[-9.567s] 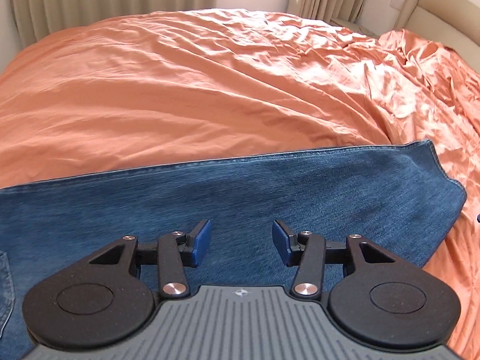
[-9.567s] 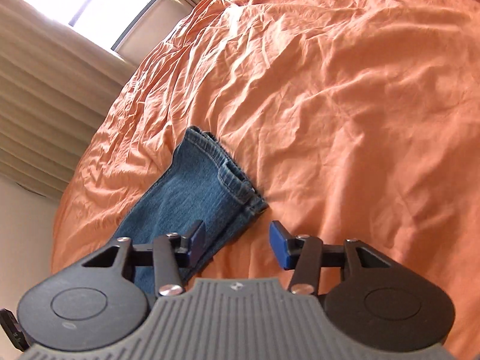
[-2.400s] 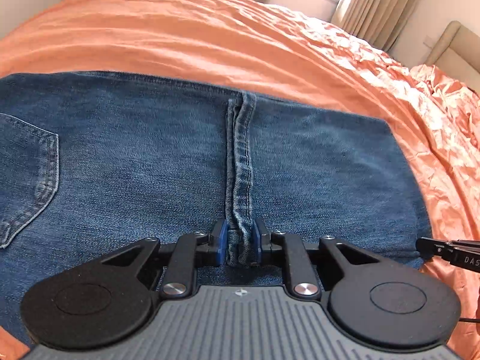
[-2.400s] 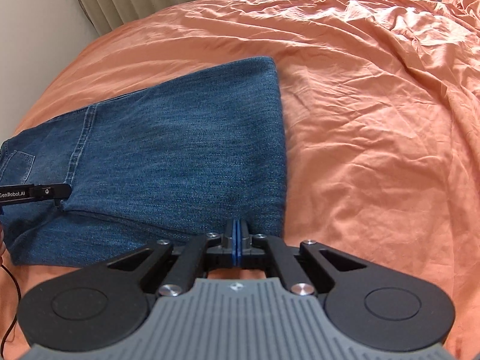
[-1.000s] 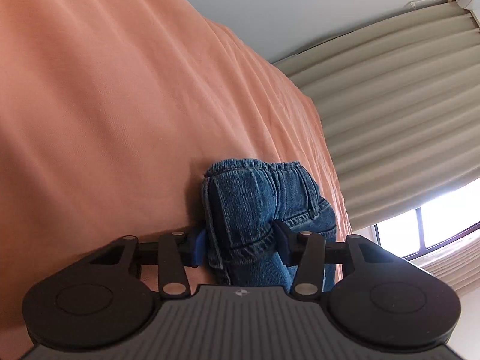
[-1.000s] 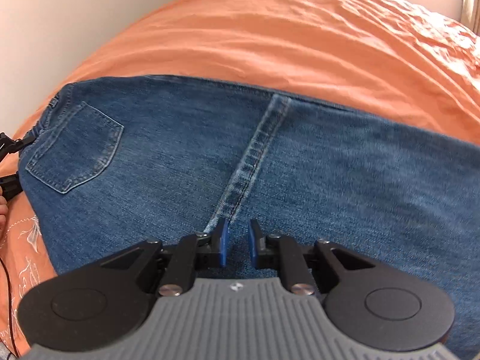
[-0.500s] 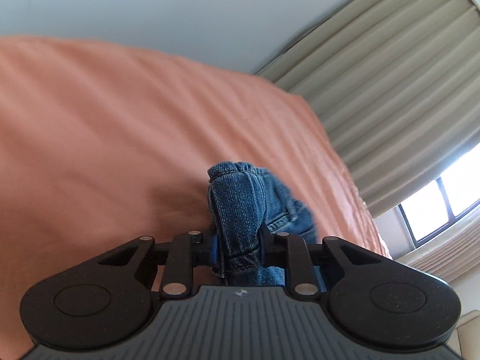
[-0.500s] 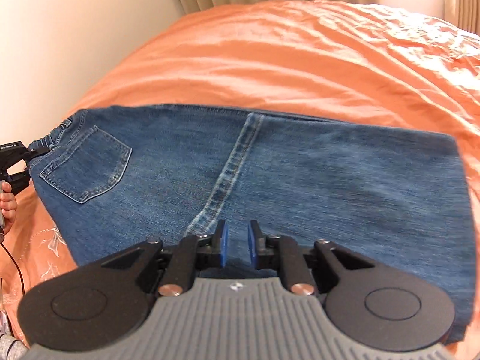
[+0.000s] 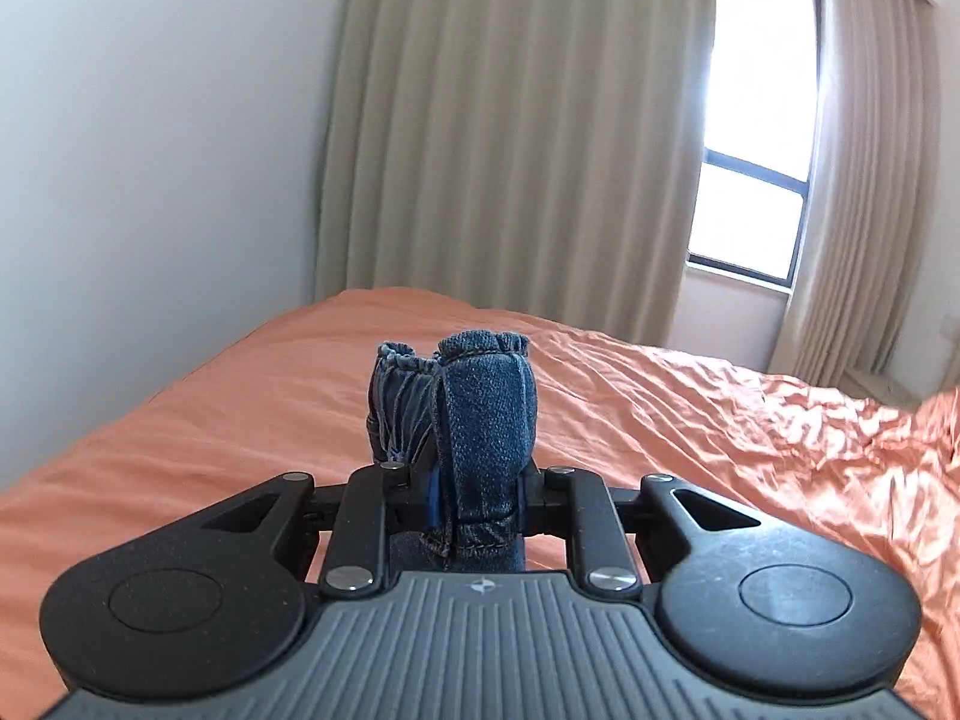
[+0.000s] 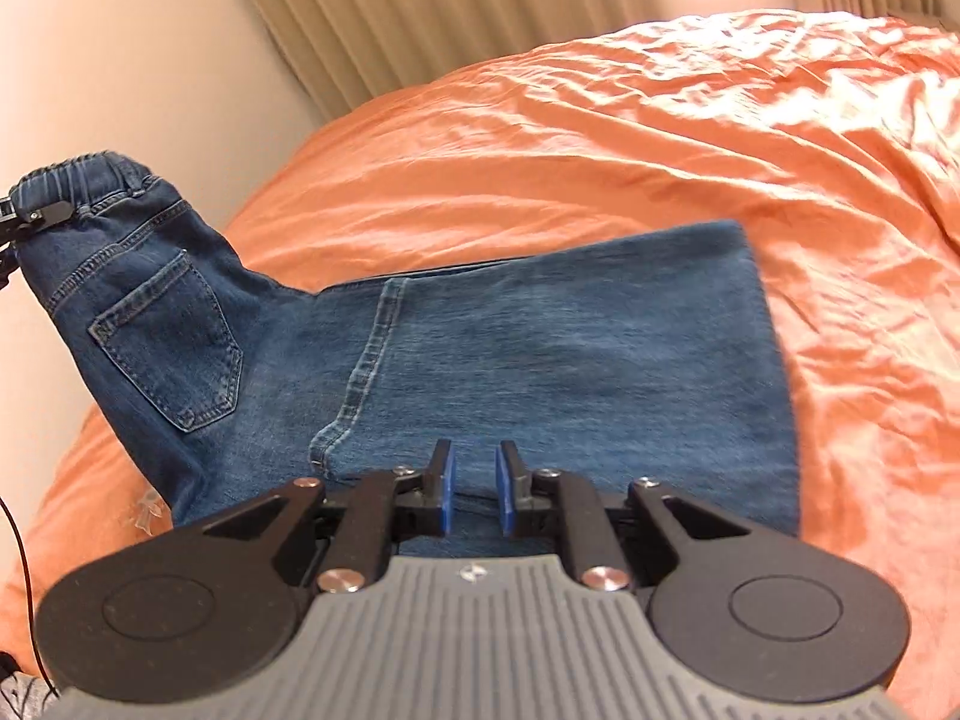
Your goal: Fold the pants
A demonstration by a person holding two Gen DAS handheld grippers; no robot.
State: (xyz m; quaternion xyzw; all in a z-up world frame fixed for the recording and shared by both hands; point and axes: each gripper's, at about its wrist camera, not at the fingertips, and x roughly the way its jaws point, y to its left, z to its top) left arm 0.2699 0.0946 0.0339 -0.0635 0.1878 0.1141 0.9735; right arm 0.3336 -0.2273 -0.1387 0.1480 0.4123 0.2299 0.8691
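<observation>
Blue jeans (image 10: pixel 540 348) lie folded lengthwise on the orange bed (image 10: pixel 660 138). The waist end with its back pocket (image 10: pixel 168 342) is lifted off the cover at the left. My left gripper (image 9: pixel 477 492) is shut on the bunched elastic waistband (image 9: pixel 486 414), which stands up between its pads. In the right wrist view one left fingertip (image 10: pixel 36 219) shows clamped at the waistband (image 10: pixel 84 180). My right gripper (image 10: pixel 476 489) hovers over the near edge of the jeans, right of the centre seam. Its blue pads stand a narrow gap apart with nothing between them.
Beige curtains (image 9: pixel 510 150) and a bright window (image 9: pixel 756 168) stand behind the bed, with a pale wall (image 9: pixel 150 180) on the left. The orange cover (image 9: pixel 750 420) is wrinkled to the right. A thin black cable (image 10: pixel 18 540) hangs at the left edge.
My left gripper closed on the waistband, rolled level and rose, lifting the waist end off the bed. My right gripper slid back and to the right over the jeans.
</observation>
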